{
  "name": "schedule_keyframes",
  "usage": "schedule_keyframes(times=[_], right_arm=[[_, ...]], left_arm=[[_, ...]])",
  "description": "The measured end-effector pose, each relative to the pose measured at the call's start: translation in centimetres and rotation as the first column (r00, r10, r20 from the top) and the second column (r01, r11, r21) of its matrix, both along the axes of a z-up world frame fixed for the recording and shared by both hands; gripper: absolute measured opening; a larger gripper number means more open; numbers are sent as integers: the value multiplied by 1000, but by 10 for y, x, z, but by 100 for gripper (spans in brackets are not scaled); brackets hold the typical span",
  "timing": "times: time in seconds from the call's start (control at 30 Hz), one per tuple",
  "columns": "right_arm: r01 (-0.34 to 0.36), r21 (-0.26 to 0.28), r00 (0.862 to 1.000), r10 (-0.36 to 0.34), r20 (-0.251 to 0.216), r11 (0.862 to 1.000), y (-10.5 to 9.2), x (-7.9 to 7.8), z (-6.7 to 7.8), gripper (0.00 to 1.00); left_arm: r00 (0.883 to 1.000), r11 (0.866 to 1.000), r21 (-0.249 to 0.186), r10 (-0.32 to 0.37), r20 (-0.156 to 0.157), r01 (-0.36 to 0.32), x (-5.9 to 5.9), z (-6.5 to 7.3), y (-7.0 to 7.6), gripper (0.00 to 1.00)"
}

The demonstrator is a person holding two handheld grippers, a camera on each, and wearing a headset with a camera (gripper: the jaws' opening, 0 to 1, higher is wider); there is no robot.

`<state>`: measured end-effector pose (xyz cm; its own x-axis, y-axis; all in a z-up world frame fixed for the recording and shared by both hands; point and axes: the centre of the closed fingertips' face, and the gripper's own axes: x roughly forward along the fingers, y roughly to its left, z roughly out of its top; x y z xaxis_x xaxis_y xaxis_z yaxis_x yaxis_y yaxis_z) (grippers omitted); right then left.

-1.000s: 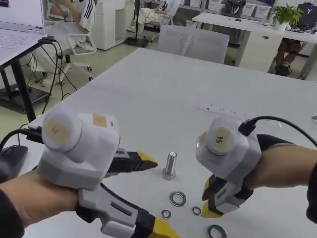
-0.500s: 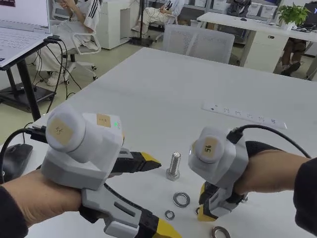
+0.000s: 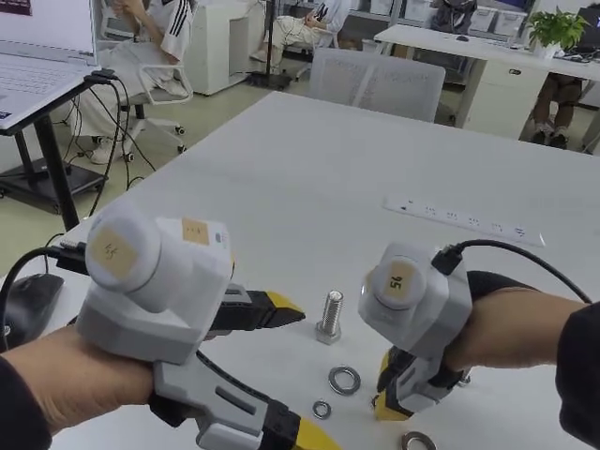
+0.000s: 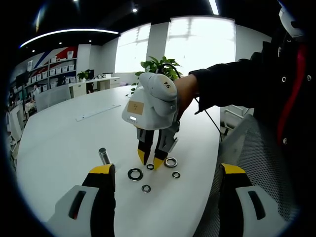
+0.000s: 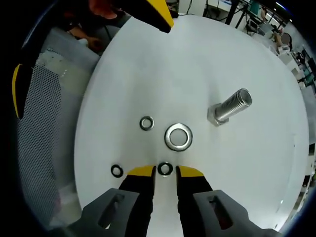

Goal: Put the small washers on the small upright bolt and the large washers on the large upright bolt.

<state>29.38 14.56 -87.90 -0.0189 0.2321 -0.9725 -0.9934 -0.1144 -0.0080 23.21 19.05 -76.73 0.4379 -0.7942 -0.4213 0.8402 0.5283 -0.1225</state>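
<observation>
My R hand-held gripper: jaws only narrowly apart, tips flanking a small washer on the surface. L hand-held gripper: jaws wide apart, w/ nothing held.

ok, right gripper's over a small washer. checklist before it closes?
1. Small washer lies flat between the right gripper tips: ok.
2. Right jaws open, washer not yet clamped: ok.
3. Large washer apart from the tips: ok.
4. Bolt upright, nothing on its shank: ok.
5. Left gripper open, apart from the right gripper: ok.
6. Tips down on the table: cannot tell.
</observation>
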Motion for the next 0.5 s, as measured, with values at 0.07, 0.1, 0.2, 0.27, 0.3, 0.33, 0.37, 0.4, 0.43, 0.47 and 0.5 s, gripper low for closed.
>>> schedule_keyframes(times=[0.07,0.1,0.2,0.27,0.3,0.33,0.37,0.4,0.43,0.47,0.5], right_arm=[[-10,-4,1000,10,7,1000,0,-1,0,18],[-13,-6,1000,13,11,1000,0,-1,0,18],[-16,-14,1000,16,17,1000,0,-1,0,17],[-26,-26,999,26,20,999,-2,-3,0,17],[-26,-28,999,27,20,999,-3,-2,0,17],[-26,-27,999,27,19,999,-3,-2,0,17],[-22,-27,1000,23,16,999,-3,-2,0,17],[-21,-28,1000,21,15,999,-3,-2,0,17],[-21,-28,1000,22,15,999,-3,-1,0,17],[-23,-29,1000,23,15,999,-3,-1,0,17],[-22,-30,1000,22,14,999,-3,-1,0,17]], left_arm=[[1000,1000,0,1,0,-1,0,0,0,86],[1000,1000,0,2,0,-2,0,0,0,86],[1000,1000,-1,3,0,-3,0,1,0,86],[1000,1000,-1,5,0,-5,1,1,1,86],[1000,1000,-2,6,-1,-6,1,1,1,86],[1000,1000,-2,6,0,-6,1,1,1,86],[1000,1000,-2,6,0,-6,1,1,1,86],[1000,1000,-2,6,0,-6,1,1,1,86],[1000,1000,-1,5,0,-5,1,1,0,86],[1000,1000,-2,5,0,-5,1,1,0,86],[1000,1000,-2,6,0,-6,1,1,0,86]])
